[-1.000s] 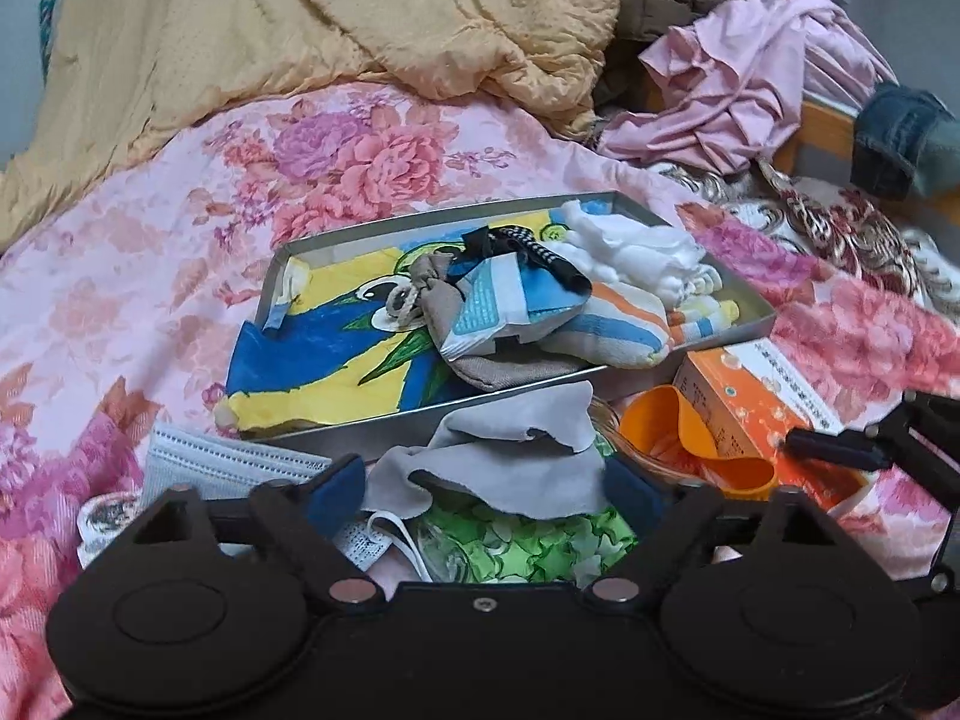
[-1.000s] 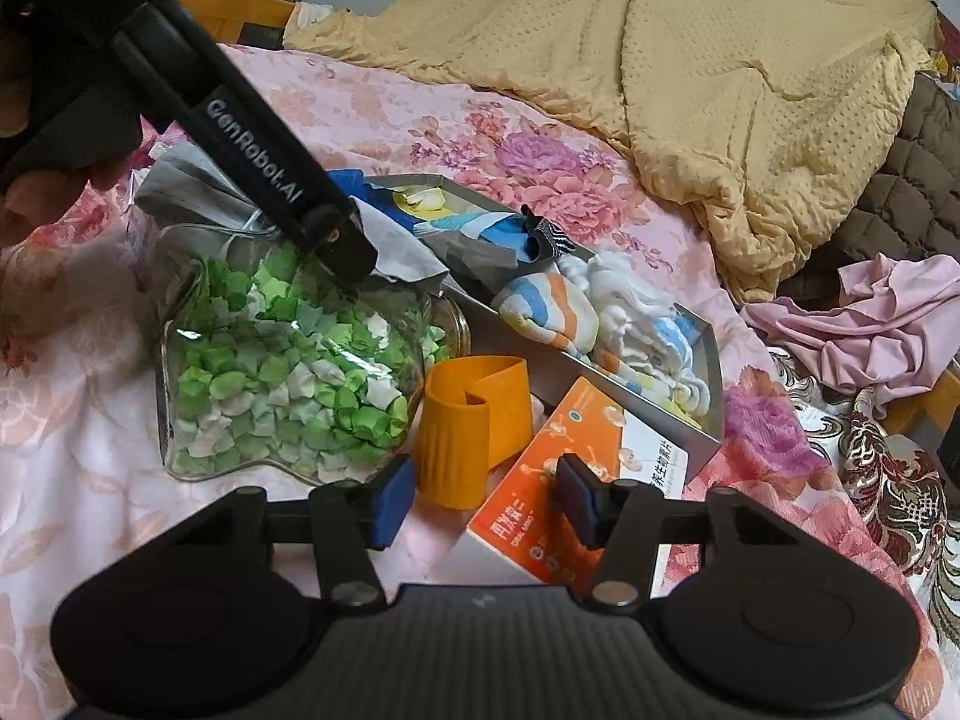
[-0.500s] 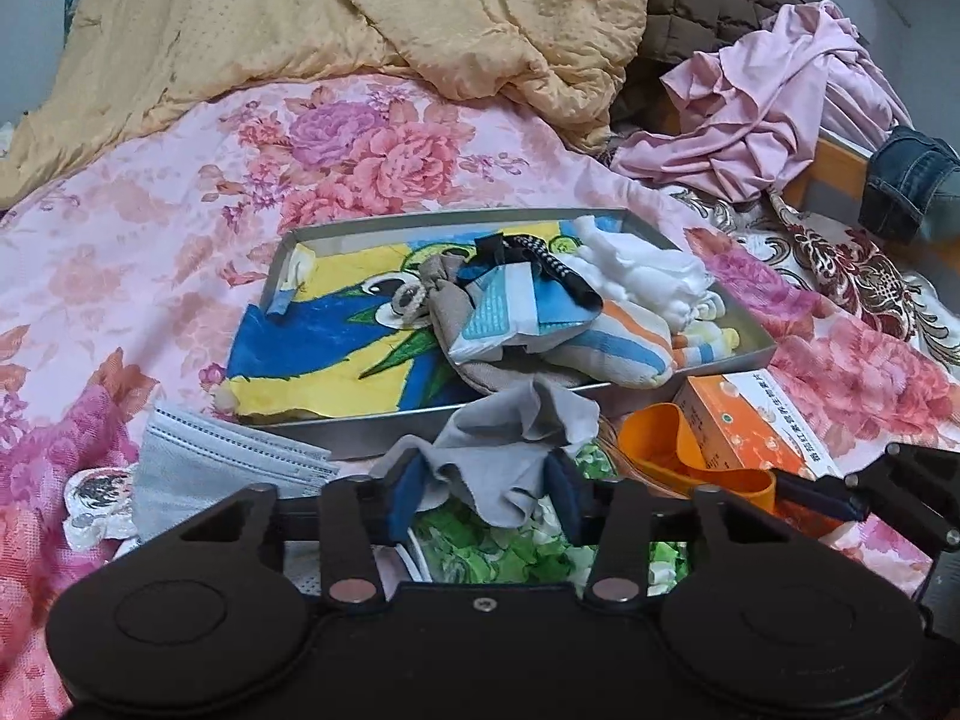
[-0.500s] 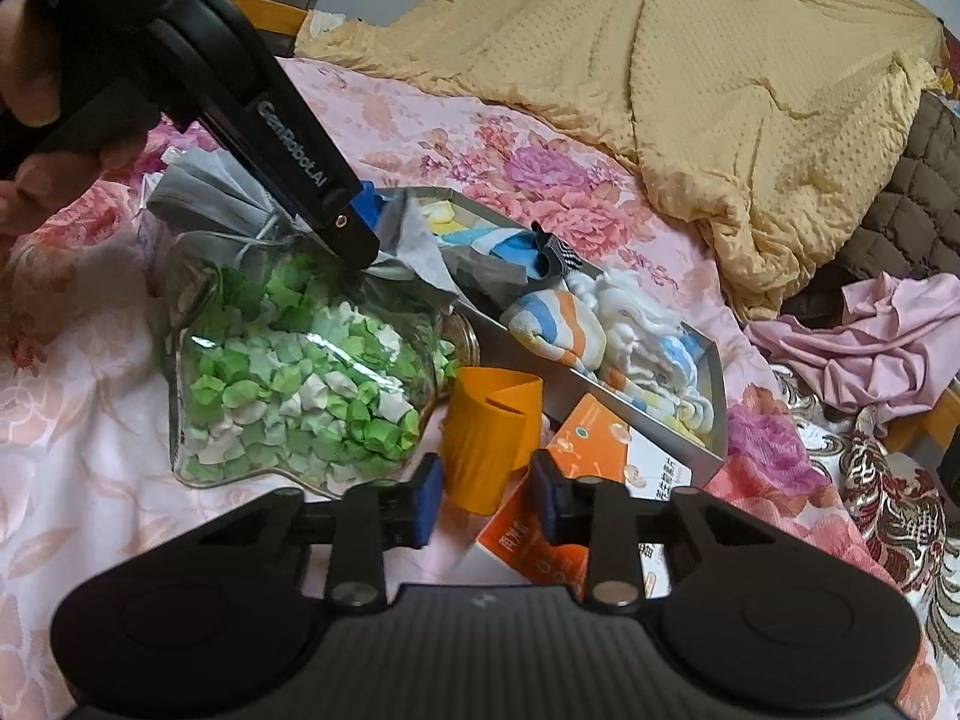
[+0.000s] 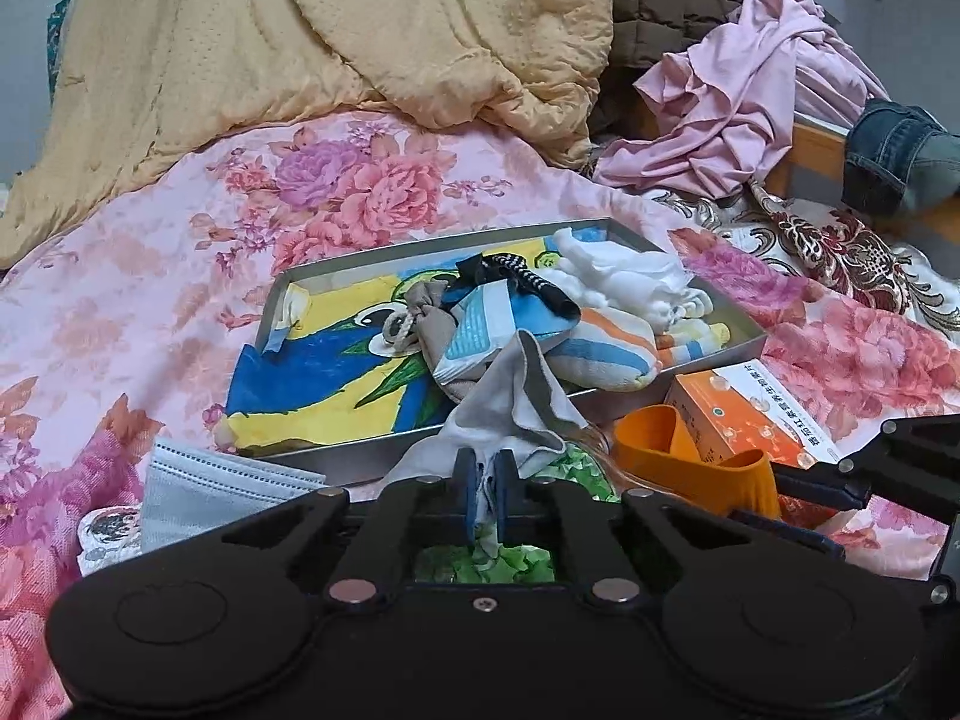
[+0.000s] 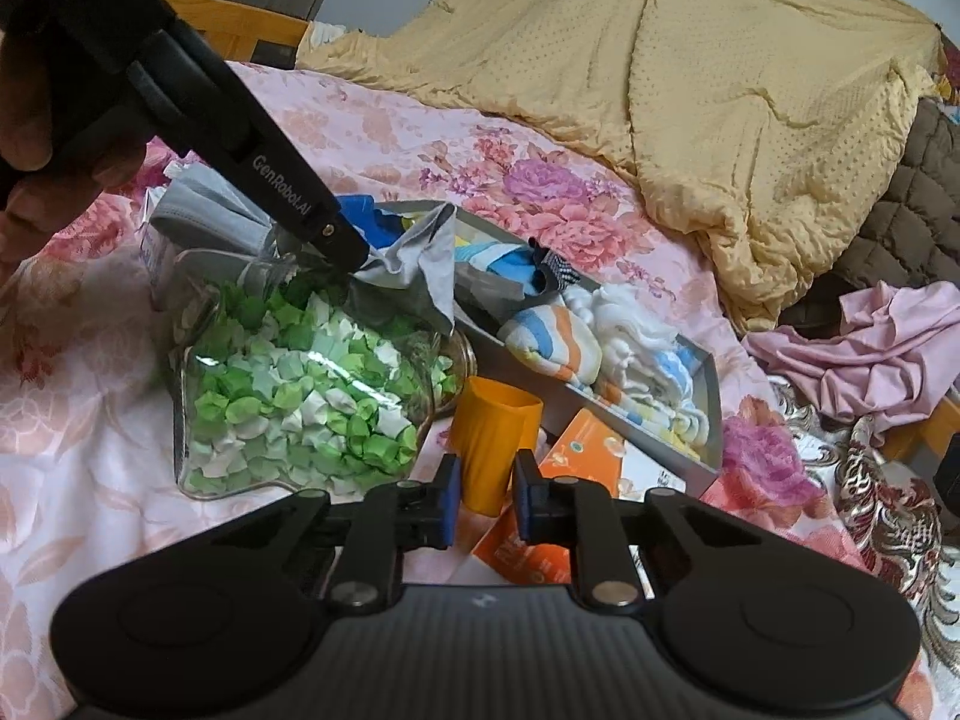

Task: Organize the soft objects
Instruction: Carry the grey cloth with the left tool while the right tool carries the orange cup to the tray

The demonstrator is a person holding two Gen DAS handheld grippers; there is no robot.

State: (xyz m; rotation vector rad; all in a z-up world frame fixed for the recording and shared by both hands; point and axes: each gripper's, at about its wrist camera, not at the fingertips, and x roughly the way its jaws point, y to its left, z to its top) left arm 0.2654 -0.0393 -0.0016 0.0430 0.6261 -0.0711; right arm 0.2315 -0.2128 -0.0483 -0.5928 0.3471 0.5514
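My left gripper (image 5: 485, 495) is shut on a grey cloth (image 5: 516, 402) and holds it over a glass jar of green and white paper stars (image 6: 300, 384). The same cloth (image 6: 414, 264) hangs from it in the right wrist view. Behind it a grey tray (image 5: 372, 456) holds a blue and yellow picture, a striped sock (image 5: 606, 348), white socks (image 5: 624, 276) and a beige pouch. My right gripper (image 6: 485, 498) has its pads (image 6: 449, 498) closed against an orange cup (image 6: 495, 438) beside the jar.
An orange box (image 5: 750, 408) lies right of the cup. A grey face mask (image 5: 204, 486) lies left of the jar. A yellow blanket (image 5: 336, 48) and pink clothes (image 5: 744, 114) are heaped at the back on the floral bedspread (image 5: 138, 276).
My left gripper closed on the grey cloth and lifted it off the jar. My right gripper narrowed onto the orange cup.
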